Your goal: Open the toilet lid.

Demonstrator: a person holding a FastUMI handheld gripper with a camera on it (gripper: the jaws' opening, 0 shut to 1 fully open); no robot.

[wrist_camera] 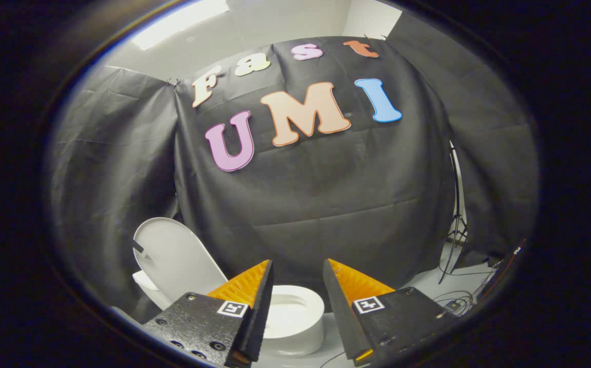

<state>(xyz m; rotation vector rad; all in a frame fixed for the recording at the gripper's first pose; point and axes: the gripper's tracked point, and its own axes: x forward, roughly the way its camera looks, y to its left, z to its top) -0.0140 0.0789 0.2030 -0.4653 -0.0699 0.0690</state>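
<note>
The tool (298,266) is held with its two fingers apart and nothing between them. The toilet bowl (295,317) sits on the floor (428,283) just ahead of and below the fingertips, showing in the gap between the fingers. The toilet lid (178,258) stands raised, left of the left finger and behind the bowl, leaning back toward the booth wall (326,204). The wall runs behind the toilet. A light stand (456,214) stands to the right, beyond the right finger, in front of the wall. Cables (454,299) lie on the floor near its base.
</note>
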